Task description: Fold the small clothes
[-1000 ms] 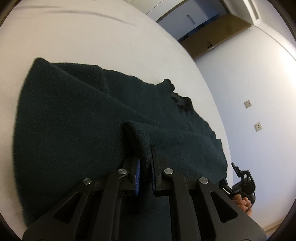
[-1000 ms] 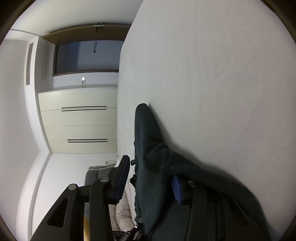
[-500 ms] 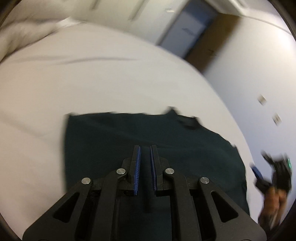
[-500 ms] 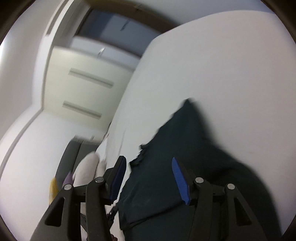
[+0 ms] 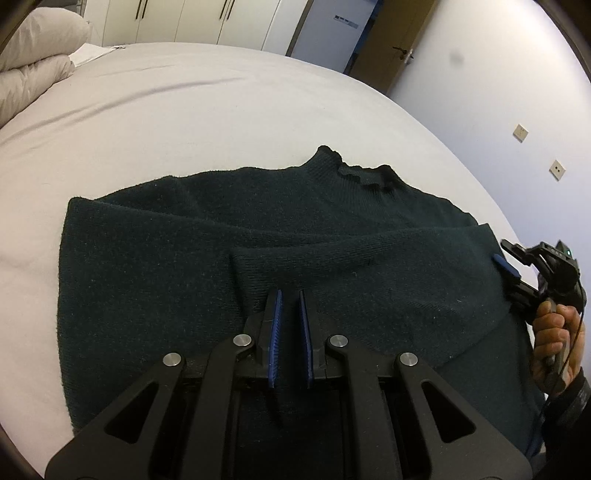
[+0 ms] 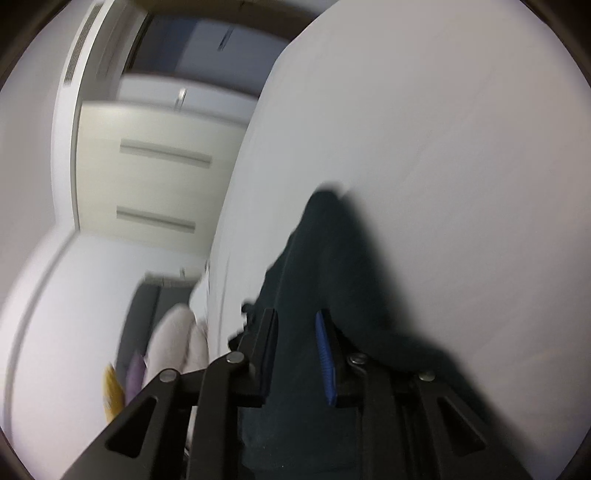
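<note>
- A dark green knitted sweater (image 5: pixel 207 258) lies flat on the white bed sheet (image 5: pixel 184 110), with its ribbed collar (image 5: pixel 354 170) pointing to the far side of the bed.
- One sleeve (image 5: pixel 369 266) is folded across the body of the sweater, and its cuff end lies just in front of the left gripper (image 5: pixel 290 317).
- The jaws of the left gripper stand close together with a narrow gap between the blue pads (image 5: pixel 275 332). Nothing is held between them; the gripper hovers over the lower middle part of the sweater.
- The right gripper (image 5: pixel 517 273) is at the right edge of the sweater, held by a bare hand (image 5: pixel 554 339).
- In the right wrist view, which is blurred, the jaws of the right gripper (image 6: pixel 295 347) are released and stand clearly apart. The dark knit lies between and under them, but they do not pinch it.
- Pale grey pillows (image 5: pixel 37 62) are piled at the far left corner of the bed.
- Behind the bed there are cream wardrobe doors (image 5: pixel 207 22) and a brown wooden door (image 5: pixel 399 40).
- Two small wall sockets (image 5: pixel 521 131) sit on the white wall at the right.
</note>
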`<state>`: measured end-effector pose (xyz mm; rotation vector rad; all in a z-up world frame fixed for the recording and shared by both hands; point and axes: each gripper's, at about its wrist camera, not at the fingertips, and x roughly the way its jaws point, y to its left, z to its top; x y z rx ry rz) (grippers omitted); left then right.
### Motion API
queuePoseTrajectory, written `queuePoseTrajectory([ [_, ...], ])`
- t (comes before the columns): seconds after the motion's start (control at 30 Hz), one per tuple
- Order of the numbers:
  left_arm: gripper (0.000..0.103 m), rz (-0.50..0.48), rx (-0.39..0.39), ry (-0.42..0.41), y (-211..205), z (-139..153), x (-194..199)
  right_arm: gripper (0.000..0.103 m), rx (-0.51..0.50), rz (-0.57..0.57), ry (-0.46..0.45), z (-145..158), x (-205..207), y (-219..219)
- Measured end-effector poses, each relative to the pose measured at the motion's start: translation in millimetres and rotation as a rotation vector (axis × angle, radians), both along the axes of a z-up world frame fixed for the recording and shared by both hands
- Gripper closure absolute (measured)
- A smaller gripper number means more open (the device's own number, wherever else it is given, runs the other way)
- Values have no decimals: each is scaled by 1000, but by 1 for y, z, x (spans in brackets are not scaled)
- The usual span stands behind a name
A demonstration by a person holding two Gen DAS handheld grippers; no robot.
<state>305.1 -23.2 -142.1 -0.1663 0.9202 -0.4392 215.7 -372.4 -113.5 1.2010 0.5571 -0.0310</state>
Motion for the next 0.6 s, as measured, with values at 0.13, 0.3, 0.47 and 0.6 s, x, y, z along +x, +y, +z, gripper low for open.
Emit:
queuePoseTrajectory([
  [0.13, 93, 7, -22, 2, -3, -3, 0, 75, -31, -30, -7, 22, -8, -14],
  [0.3, 93, 4, 0, -19, 6, -6, -3, 49, -73, 129, -19, 37, 39, -2],
  [0.47, 93, 3, 0, -23, 12, -6, -8, 63, -31, 186, 68, 3, 65, -6],
  [0.6, 93, 3, -1, -23, 11, -6, -7, 63, 32, 193, 12, -5, 40, -8],
])
